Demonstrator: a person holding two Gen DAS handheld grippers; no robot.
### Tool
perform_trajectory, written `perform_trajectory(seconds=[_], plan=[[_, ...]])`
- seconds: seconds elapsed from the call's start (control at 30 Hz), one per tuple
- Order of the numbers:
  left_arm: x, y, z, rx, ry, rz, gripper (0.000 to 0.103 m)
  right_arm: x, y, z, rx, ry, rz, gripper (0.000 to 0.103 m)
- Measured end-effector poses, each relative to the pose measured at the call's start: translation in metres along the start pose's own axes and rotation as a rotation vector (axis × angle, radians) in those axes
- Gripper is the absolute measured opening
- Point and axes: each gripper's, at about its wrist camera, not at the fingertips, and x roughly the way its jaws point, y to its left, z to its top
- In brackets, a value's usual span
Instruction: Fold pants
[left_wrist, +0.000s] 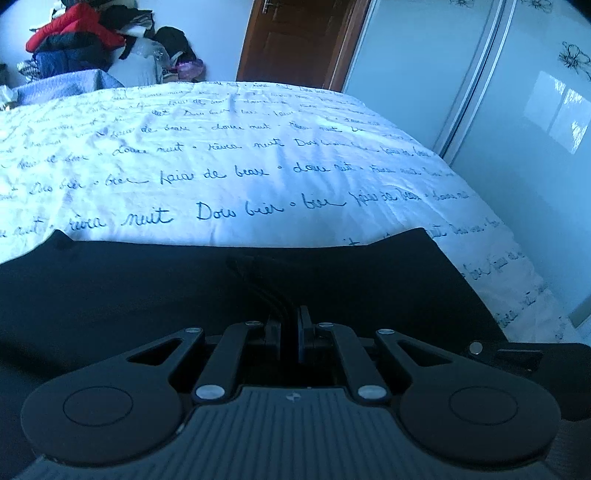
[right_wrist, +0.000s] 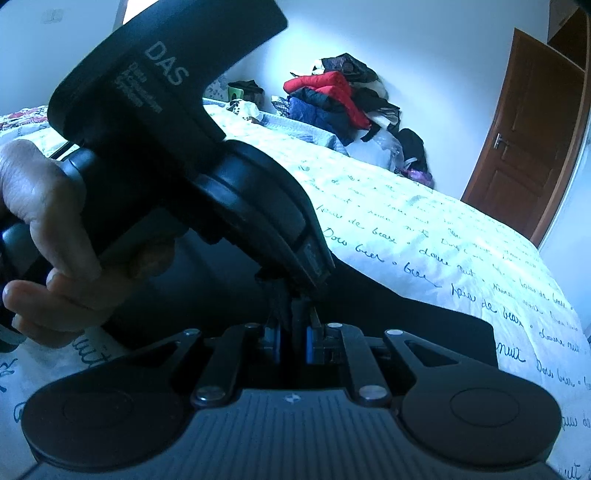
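Black pants (left_wrist: 147, 291) lie flat across the near part of a bed whose white sheet (left_wrist: 258, 155) is printed with blue script. In the left wrist view my left gripper (left_wrist: 290, 321) is shut on a pinched ridge of the black cloth. In the right wrist view my right gripper (right_wrist: 295, 332), with blue pads, is shut on the pants (right_wrist: 424, 325) too. The left gripper (right_wrist: 291, 286), held by a person's hand (right_wrist: 48, 236), pinches the same fold just beyond my right fingertips. The two grips sit almost against each other.
A heap of clothes with a red jacket (left_wrist: 74, 33) is piled at the far end of the bed. A brown door (left_wrist: 295, 40) and pale sliding wardrobe doors (left_wrist: 480, 74) stand beyond. The bed's edge (left_wrist: 517, 258) drops off to the right.
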Motion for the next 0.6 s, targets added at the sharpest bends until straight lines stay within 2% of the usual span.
perform_trajectory(seconds=[0.13,0.6], plan=[[-0.004,0.002,0.0,0.016,-0.007,0.028,0.013,-0.002,0.004,-0.006,-0.001,-0.008,0.003,0.013],[-0.011,0.018,-0.002,0.002,-0.009,0.051,0.014,0.0,0.007,-0.005,-0.029,-0.008,0.027,0.013]])
